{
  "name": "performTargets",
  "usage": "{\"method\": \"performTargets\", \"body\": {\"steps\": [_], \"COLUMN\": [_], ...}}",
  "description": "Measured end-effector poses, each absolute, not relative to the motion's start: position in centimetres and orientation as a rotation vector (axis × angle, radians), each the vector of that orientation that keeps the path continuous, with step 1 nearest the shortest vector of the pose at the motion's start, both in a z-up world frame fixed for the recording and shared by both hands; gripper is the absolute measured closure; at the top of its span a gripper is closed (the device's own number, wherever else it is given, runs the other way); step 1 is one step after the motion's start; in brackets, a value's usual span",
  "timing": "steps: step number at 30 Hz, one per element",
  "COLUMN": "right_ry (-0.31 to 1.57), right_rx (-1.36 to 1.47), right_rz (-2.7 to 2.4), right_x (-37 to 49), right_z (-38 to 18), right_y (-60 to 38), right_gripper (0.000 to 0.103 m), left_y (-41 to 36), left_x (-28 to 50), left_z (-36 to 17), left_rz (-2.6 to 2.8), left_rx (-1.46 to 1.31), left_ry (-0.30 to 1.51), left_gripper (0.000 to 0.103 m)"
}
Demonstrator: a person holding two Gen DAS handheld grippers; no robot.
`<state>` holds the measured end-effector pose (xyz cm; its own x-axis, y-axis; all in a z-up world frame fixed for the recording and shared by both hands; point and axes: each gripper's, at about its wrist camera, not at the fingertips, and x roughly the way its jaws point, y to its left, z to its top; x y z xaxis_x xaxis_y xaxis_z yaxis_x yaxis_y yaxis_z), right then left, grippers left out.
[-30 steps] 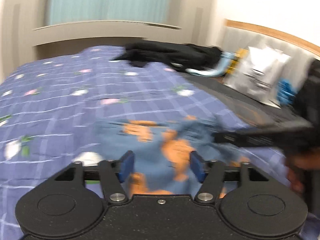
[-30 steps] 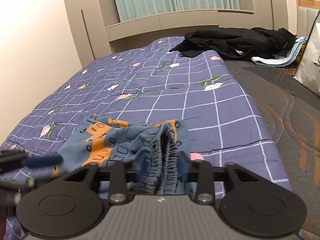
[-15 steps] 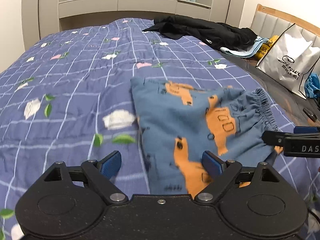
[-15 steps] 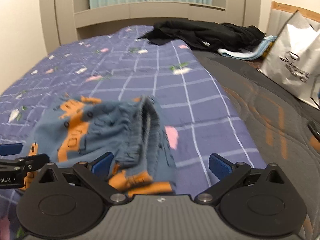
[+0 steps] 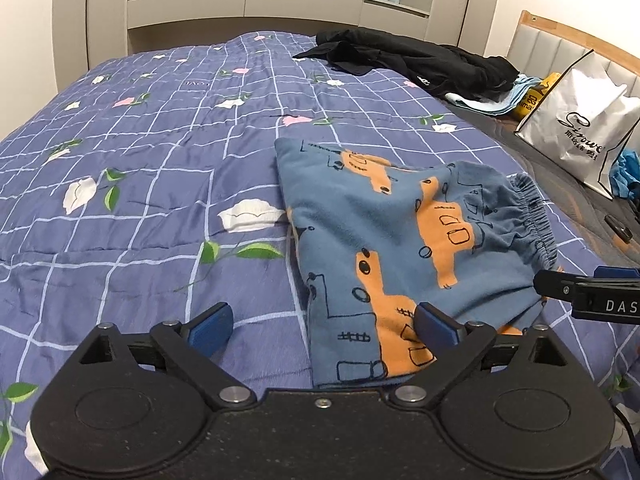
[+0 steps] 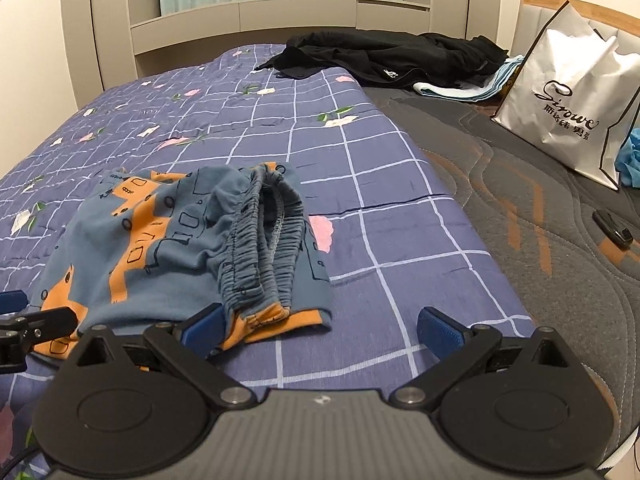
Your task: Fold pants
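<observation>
A: The pants?
B: Blue with orange vehicle prints; folded into a compact bundle; lying on the bed.
A: Waistband?
B: Elastic, gathered, doubled at the bundle's right end.

The white bag by the headboard bears a script logo over Chinese characters, neither clearly readable. "DAS" stands on the right gripper.

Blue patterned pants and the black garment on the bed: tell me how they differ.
The blue pants with orange vehicle prints lie near the grippers, folded into a compact stack; the black garment lies far up the bed, spread in a loose heap. The pants are printed; the black garment is mostly plain. Both rest on the purple checked floral quilt.
</observation>
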<state>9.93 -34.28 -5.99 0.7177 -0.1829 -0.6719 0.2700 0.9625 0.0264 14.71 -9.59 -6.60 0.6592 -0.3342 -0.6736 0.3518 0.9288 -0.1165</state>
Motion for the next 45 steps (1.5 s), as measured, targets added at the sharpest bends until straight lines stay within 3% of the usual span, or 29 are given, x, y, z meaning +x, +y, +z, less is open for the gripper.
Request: {"method": "performTargets", "body": {"steps": [28,45], "right_ry": [0.614,0.658], "right_rx": [0.116,0.132], "right_rz": [-0.182,-0.174], "right_x": [9.2,19.2], "right_z": [-3.7,-4.5], "right_y": [-34.0,-36.1], "right_gripper": [0.0,0.0], "left_y": [-8.3,-14.1], "left_x": [13.6,26.1], "left_z": [-4.2,-5.4], "left_rz": [-0.351,-0.376], "left_rx": [0.007,0.131], "left_ry": [0.75,0.688], "left_gripper": [0.001,0.001]}}
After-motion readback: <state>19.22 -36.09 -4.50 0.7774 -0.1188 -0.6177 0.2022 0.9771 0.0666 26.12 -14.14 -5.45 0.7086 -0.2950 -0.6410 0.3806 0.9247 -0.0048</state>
